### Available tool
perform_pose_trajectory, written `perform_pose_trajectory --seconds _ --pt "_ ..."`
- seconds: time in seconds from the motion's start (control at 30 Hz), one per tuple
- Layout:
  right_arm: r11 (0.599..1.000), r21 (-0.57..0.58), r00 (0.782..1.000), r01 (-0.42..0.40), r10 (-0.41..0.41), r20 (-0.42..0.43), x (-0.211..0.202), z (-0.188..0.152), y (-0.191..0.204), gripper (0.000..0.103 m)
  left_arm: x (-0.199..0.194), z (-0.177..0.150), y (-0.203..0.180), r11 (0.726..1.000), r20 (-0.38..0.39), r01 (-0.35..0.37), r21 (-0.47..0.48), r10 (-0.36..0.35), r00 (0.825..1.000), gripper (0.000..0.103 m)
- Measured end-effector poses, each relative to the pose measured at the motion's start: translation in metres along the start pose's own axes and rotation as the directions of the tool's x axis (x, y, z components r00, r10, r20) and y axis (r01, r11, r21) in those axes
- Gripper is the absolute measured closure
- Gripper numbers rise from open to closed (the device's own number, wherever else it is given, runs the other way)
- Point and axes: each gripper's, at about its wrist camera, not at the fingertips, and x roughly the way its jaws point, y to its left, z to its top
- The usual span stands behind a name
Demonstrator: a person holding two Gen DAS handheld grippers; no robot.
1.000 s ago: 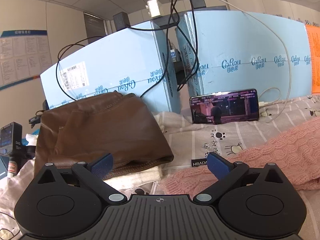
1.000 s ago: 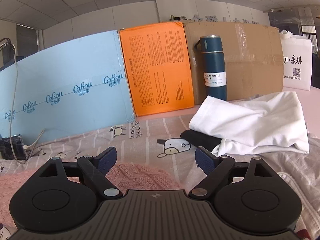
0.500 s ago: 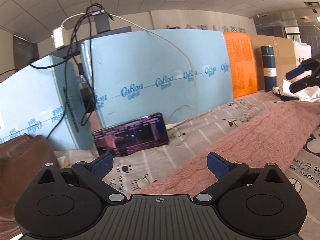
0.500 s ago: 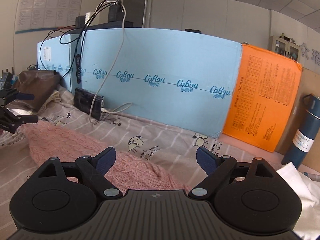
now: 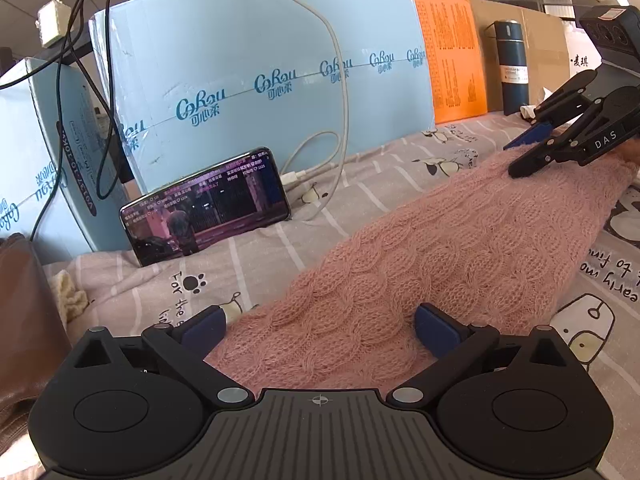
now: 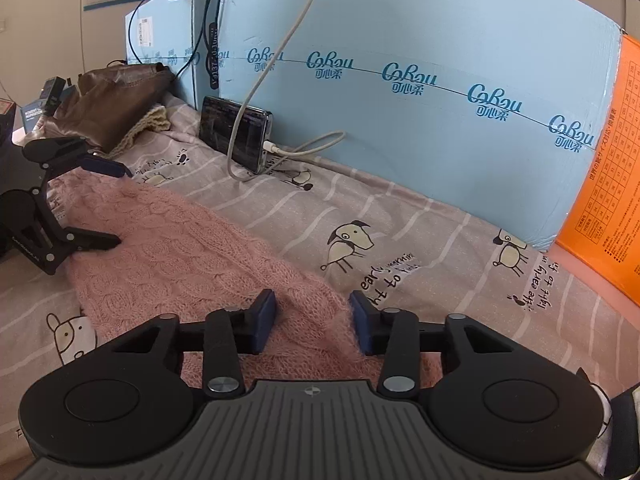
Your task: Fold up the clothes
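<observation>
A pink knitted sweater (image 5: 460,248) lies spread on the cartoon bedsheet (image 6: 400,216). The left claw (image 5: 320,326) is wide apart over one end. The right claw (image 6: 312,322) has just been closing, and sweater fabric sits bunched between its pads, not yet squeezed tight.

black left gripper (image 5: 320,328), right gripper (image 6: 313,322); blue fingertips (image 5: 202,328); silver screws.

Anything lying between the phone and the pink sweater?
No objects: only bare printed bedsheet separates the phone from the pink sweater; its white charging cable loops beside it. Right wrist view shows this.
</observation>
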Motion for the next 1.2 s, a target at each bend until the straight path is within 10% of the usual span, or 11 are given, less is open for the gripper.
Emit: perform_pose_trajectory --seconds 0.47,0.77,0.83,0.9,0.93,1.2 --pt "0.99 -0.14 0.99 0.033 -0.013 0.142 -0.072 -0.022 0.058 0.094 -0.027 0.005 -0.016 0.993 0.168 0.044 0.111 -0.063 0.984 0.001" --pt "0.986 -0.162 0.984 0.026 0.003 0.177 -0.116 -0.052 0.092 0.096 -0.053 0.025 -0.039 0.904 0.21 0.149 0.401 -0.249 0.946 0.003" --pt "0.989 -0.147 0.985 0.03 -0.004 0.172 -0.12 -0.059 0.096 0.096 -0.059 0.022 -0.043 0.88 0.195 0.203 0.429 -0.31 0.931 0.018" --pt "0.991 -0.131 0.986 0.034 -0.012 0.167 -0.124 -0.064 0.099 0.096 -0.064 0.017 -0.047 0.857 0.168 0.246 0.452 -0.352 0.921 0.076" --pt "0.992 -0.124 0.986 0.036 -0.015 0.166 -0.126 -0.067 0.1 0.096 -0.066 0.013 -0.049 0.854 0.166 0.239 0.462 -0.348 0.923 0.083" --pt "0.998 -0.048 0.987 0.046 -0.038 0.158 -0.146 -0.087 0.109 0.098 -0.112 -0.02 -0.057 0.84 0.149 0.33 0.43 -0.427 0.892 0.091"
